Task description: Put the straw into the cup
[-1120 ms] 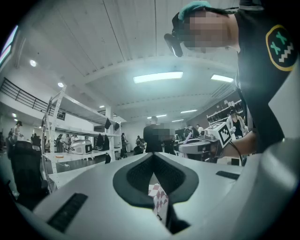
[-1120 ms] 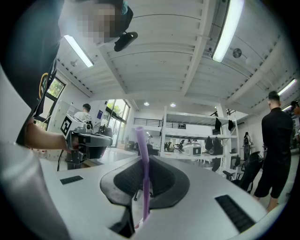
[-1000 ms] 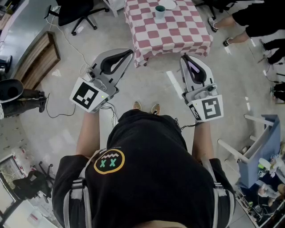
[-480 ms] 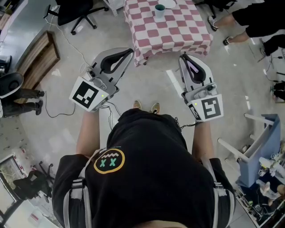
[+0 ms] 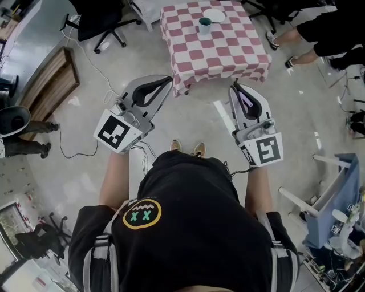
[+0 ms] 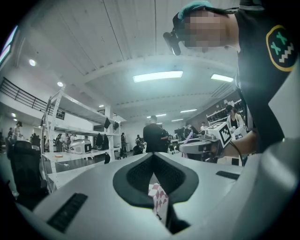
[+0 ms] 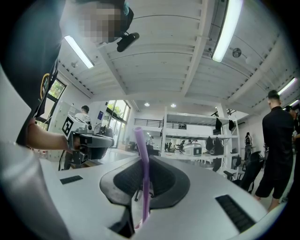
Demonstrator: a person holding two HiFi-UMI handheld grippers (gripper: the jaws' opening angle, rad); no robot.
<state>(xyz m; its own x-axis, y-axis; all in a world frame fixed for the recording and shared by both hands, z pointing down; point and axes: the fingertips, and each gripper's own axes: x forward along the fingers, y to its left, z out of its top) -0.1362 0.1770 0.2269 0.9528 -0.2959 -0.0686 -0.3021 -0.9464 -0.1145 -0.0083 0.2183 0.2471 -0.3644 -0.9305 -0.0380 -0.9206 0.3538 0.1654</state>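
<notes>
At right of centre in the head view: my right tongs, clenched on the purple straw, which stands upright between the jaws. My left tongs: closed, gripping nothing. Cup: top centre, on the checked table, well apart from me.

Step, as I judge it: approach, bring the straw's lower end over the cup's mouth, lower, then release.

Count: one straw, one cup, one plate, one table, two tongs.

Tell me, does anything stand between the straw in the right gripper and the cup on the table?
Nothing visible does. The right gripper holds the purple straw, and the cup stands open-topped on the checkered table ahead, a white plate beside it. Between them lie only bare floor and the near part of the tablecloth.
</notes>
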